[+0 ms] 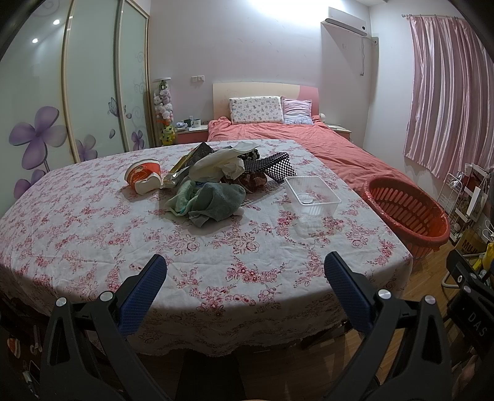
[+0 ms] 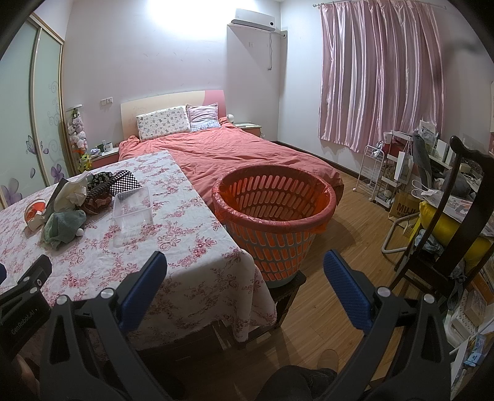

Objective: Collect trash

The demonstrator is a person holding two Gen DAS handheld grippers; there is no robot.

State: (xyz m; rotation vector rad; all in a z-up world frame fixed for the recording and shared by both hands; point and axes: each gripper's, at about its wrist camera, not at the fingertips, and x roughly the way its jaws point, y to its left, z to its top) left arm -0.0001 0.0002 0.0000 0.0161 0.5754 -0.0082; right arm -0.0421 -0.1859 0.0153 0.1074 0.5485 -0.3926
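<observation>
Left wrist | left tongs (image 1: 245,268) spread, trash pile (image 1: 213,182) well ahead | right tongs (image 2: 245,268) spread, empty

At twelve o'clock a bed (image 1: 308,145) with a coral cover meets the far wall, two pillows (image 1: 256,110) against its headboard. An air conditioner (image 1: 345,20) hangs at one o'clock, pink curtains (image 1: 447,92) at two. Flower-printed wardrobe doors (image 1: 89,92) fill ten o'clock. A dark wooden chair (image 2: 457,222) stands at three.
</observation>
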